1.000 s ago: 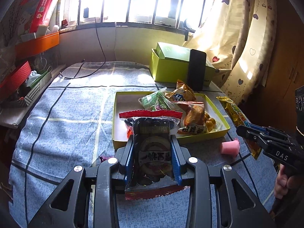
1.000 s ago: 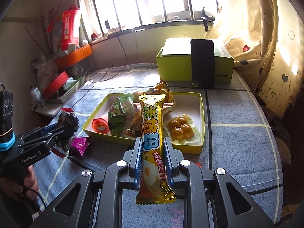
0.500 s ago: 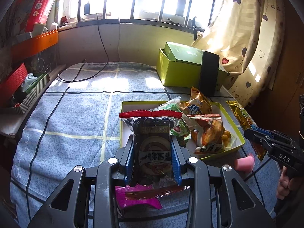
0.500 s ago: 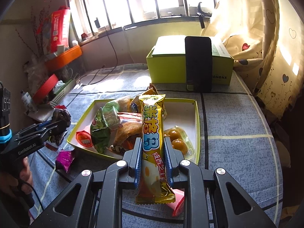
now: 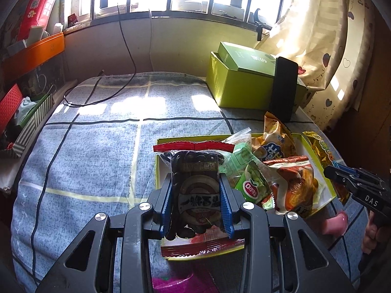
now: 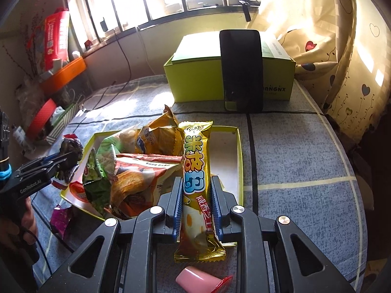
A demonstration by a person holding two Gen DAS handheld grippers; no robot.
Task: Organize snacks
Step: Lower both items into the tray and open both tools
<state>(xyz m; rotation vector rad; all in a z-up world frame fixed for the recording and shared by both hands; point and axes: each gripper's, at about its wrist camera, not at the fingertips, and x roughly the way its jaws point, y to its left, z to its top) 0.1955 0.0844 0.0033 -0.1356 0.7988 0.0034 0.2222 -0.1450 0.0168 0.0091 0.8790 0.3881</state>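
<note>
My left gripper point(image 5: 196, 190) is shut on a dark snack bag with a red top point(image 5: 195, 171), held over the left part of the yellow-green tray point(image 5: 328, 183). My right gripper point(image 6: 196, 193) is shut on a long yellow snack bar point(image 6: 196, 168), held over the tray's near right side point(image 6: 240, 161). The tray holds a green pea packet point(image 5: 254, 185), an orange-brown packet point(image 5: 295, 185) and a tan packet point(image 5: 276, 136). The left gripper shows in the right wrist view point(image 6: 63, 160); the right gripper shows in the left wrist view point(image 5: 334, 171).
A pink jelly cup point(image 6: 198, 279) lies on the blue checked cloth in front of the tray. A magenta wrapper point(image 6: 61, 218) lies by the tray's left corner. A green box point(image 6: 229, 78) with a black phone point(image 6: 242, 70) leaning on it stands behind. Shelf clutter is on the left.
Both grippers have moved forward with their snacks, from in front of the tray to over it. The pink cup and magenta wrapper now lie behind the fingertips.
</note>
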